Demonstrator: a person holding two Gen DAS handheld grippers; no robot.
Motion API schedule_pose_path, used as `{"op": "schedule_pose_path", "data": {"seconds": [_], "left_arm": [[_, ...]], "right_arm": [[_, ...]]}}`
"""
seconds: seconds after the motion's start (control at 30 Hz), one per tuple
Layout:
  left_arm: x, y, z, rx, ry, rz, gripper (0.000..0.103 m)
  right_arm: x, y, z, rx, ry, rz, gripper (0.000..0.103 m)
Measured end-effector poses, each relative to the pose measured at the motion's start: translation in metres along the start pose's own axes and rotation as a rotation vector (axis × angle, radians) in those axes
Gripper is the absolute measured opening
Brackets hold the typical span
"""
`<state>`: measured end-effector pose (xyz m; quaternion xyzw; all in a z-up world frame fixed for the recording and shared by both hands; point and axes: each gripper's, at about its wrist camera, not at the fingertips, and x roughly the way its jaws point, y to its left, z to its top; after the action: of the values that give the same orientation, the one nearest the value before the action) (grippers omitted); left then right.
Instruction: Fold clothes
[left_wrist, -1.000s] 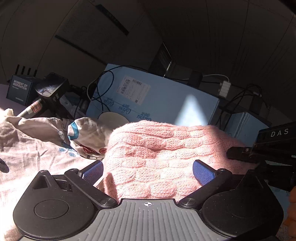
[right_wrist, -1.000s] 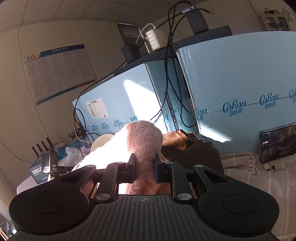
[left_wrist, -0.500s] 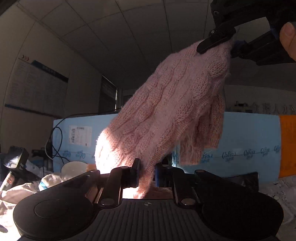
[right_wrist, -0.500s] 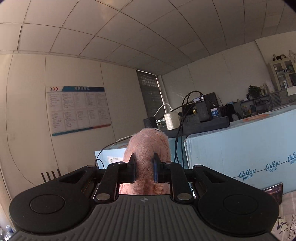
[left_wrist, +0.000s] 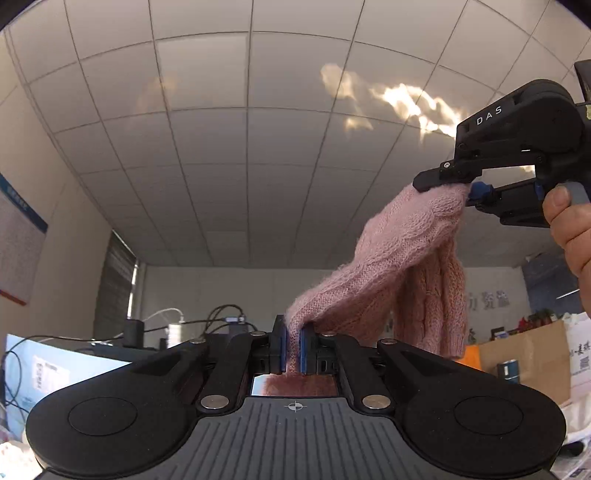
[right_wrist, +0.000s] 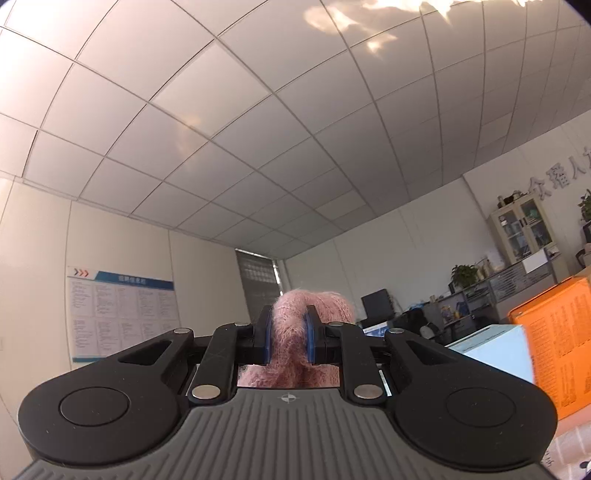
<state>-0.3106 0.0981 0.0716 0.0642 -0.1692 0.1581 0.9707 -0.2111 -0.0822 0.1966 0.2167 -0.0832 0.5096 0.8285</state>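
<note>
A pink cable-knit sweater (left_wrist: 399, 266) hangs in the air between both grippers. My left gripper (left_wrist: 293, 347) is shut on one edge of it, pointing up toward the ceiling. My right gripper (left_wrist: 467, 188) shows at the upper right of the left wrist view, held by a hand, shut on the sweater's other end. In the right wrist view the right gripper (right_wrist: 289, 339) is shut on a bunch of the pink knit (right_wrist: 314, 302). The lower part of the sweater is hidden below both cameras.
Both cameras face the tiled ceiling. Light blue cartons (left_wrist: 55, 373) with cables and chargers stand at lower left. An orange box (right_wrist: 557, 332) and a blue carton sit at right. A cardboard box (left_wrist: 524, 354) and office shelves are farther back.
My left gripper closed on the sweater's edge. Both grippers rose and tilted upward, lifting the sweater off the bed into the air; the right gripper moved apart from the left, spreading the knit.
</note>
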Motion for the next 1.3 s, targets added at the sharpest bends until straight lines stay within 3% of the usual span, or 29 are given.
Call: {"op": "schedule_pose_path", "data": {"seconds": [0.1,0.23,0.33,0.47,0.53,0.57,0.6,0.63,0.67,0.77,0.9,1.03,1.2,1.3], "left_arm": [[0.010,-0.017,-0.008,-0.037,0.082,-0.175,0.005],[0.022,-0.033,-0.050,0.010,0.258,-0.278,0.006],[0.024,-0.045,-0.076,0.076,0.399,-0.294,0.008],[0.024,-0.049,-0.096,0.144,0.528,-0.247,0.014],[0.021,-0.036,-0.098,0.136,0.545,-0.216,0.032],[0.016,-0.031,-0.098,0.125,0.543,-0.202,0.042],[0.008,-0.029,-0.098,0.106,0.538,-0.187,0.068],[0.000,-0.028,-0.098,0.085,0.534,-0.172,0.087],[-0.006,-0.025,-0.098,0.060,0.538,-0.155,0.090],[-0.025,-0.013,-0.099,-0.038,0.587,-0.094,0.090],[-0.040,0.011,-0.105,-0.227,0.684,-0.003,0.093],[-0.047,0.021,-0.115,-0.395,0.768,-0.015,0.094],[-0.043,-0.001,-0.125,-0.382,0.811,-0.119,0.094],[-0.037,-0.016,-0.129,-0.316,0.841,-0.139,0.094]], "right_arm": [[-0.025,-0.028,0.001,-0.018,0.030,-0.110,0.016],[-0.058,-0.068,-0.024,-0.052,0.145,-0.257,0.016],[-0.073,-0.101,-0.069,-0.039,0.279,-0.316,0.017],[-0.072,-0.137,-0.123,0.012,0.481,-0.424,0.023],[-0.070,-0.155,-0.149,0.047,0.575,-0.475,0.031],[-0.071,-0.159,-0.156,0.076,0.578,-0.493,0.046],[-0.073,-0.164,-0.162,0.105,0.580,-0.511,0.052],[-0.077,-0.168,-0.164,0.127,0.568,-0.521,0.060],[-0.081,-0.172,-0.167,0.149,0.557,-0.532,0.067],[-0.097,-0.189,-0.157,0.200,0.533,-0.549,0.081],[-0.115,-0.207,-0.149,0.244,0.522,-0.576,0.085],[-0.123,-0.214,-0.151,0.277,0.569,-0.523,0.090],[-0.116,-0.207,-0.164,0.271,0.661,-0.446,0.092],[-0.102,-0.198,-0.176,0.216,0.739,-0.400,0.093]]}}
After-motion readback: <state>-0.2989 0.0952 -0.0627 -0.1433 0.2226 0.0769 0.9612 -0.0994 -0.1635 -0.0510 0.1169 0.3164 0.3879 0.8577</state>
